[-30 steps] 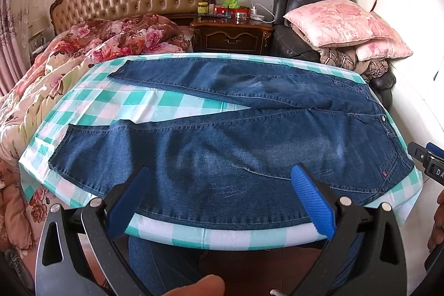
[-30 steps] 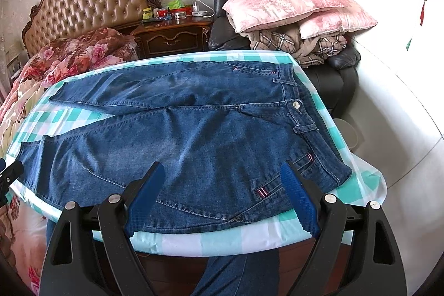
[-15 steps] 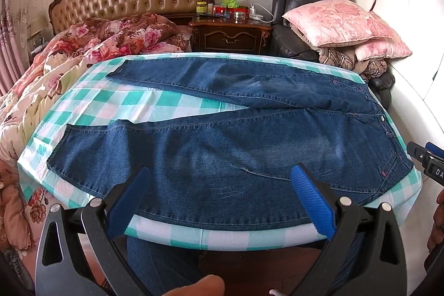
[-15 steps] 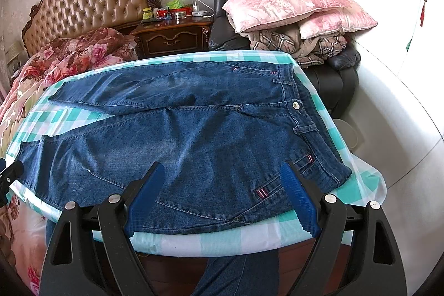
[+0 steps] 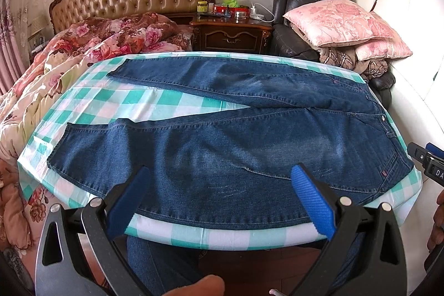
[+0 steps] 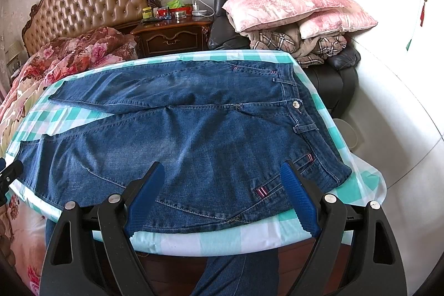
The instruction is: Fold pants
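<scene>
Flat on table (image 5: 83, 107), jeans (image 5: 236, 146) beyond both open tongs (image 5: 219, 179)

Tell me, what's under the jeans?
The jeans lie flat on a green-and-white checked cloth covering a table. The cloth shows between the legs and round the edges; the tabletop itself is hidden.

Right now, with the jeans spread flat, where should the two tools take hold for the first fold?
Probably the near edge of the jeans: left tool on the near leg's outer seam, right tool by the waistband corner. Both overhang nothing, so pinch from the near side.
</scene>
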A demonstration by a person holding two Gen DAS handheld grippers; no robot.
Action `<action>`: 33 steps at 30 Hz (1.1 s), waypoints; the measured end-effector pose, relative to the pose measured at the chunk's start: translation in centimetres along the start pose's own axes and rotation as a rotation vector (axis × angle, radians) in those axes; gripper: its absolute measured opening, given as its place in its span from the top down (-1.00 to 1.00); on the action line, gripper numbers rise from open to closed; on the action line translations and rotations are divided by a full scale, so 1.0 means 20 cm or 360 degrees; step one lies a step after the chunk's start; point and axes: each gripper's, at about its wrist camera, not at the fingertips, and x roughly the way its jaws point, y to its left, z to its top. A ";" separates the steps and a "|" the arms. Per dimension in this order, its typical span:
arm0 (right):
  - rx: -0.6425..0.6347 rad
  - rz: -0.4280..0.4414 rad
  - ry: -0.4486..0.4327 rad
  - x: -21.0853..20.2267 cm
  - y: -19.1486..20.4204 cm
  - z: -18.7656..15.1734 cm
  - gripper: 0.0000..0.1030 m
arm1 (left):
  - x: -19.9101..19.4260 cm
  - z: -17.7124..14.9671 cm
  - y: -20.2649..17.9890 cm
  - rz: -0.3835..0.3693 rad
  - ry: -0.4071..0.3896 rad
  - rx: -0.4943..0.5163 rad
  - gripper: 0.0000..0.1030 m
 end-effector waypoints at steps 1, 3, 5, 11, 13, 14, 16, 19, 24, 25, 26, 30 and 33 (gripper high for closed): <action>0.0001 -0.0001 -0.0001 0.00 0.00 0.00 -0.61 | 0.00 0.00 0.00 0.0000 0.0001 -0.0001 -0.97; 0.0001 0.0000 -0.0001 0.00 0.00 0.00 -0.61 | 0.00 0.00 0.00 -0.0001 0.0003 -0.0003 -0.97; 0.0000 -0.0001 0.0000 0.00 0.00 0.00 -0.61 | 0.00 0.00 0.00 -0.0002 0.0003 -0.0004 -0.97; 0.0001 -0.0001 0.0001 0.01 0.00 0.00 -0.61 | 0.00 -0.01 0.00 -0.0001 0.0003 -0.0002 -0.97; 0.0002 0.0001 0.0003 0.01 0.00 0.00 -0.61 | 0.01 -0.01 0.01 -0.0002 0.0005 -0.0002 -0.97; 0.0002 0.0001 0.0003 0.00 0.00 0.00 -0.61 | 0.01 -0.01 0.01 -0.0002 0.0007 -0.0003 -0.97; 0.0002 -0.0004 0.0002 0.01 0.00 0.00 -0.61 | 0.02 -0.02 0.01 -0.0001 0.0010 -0.0004 -0.97; 0.0035 0.0069 0.0028 0.02 -0.03 0.01 -0.63 | 0.04 -0.03 0.02 0.0002 0.0027 -0.0001 -0.97; 0.0156 0.0161 0.0074 0.18 -0.25 0.20 -0.69 | 0.11 -0.03 0.03 0.0012 0.0072 0.0000 -0.97; 0.0174 0.0142 0.0074 0.24 -0.32 0.28 -0.70 | 0.12 -0.03 0.03 0.0012 0.0081 -0.0002 -0.97; 0.0182 0.0120 0.0078 0.31 -0.38 0.35 -0.70 | 0.13 -0.03 0.04 0.0012 0.0089 -0.0003 -0.97; 0.0318 0.0127 0.0228 0.73 -0.69 0.67 -0.69 | 0.19 -0.01 0.04 0.0018 0.0129 0.0001 -0.97; 0.0280 0.0034 0.0279 1.05 -0.84 0.89 -0.63 | 0.23 0.01 0.04 0.0047 0.0156 0.0009 -0.97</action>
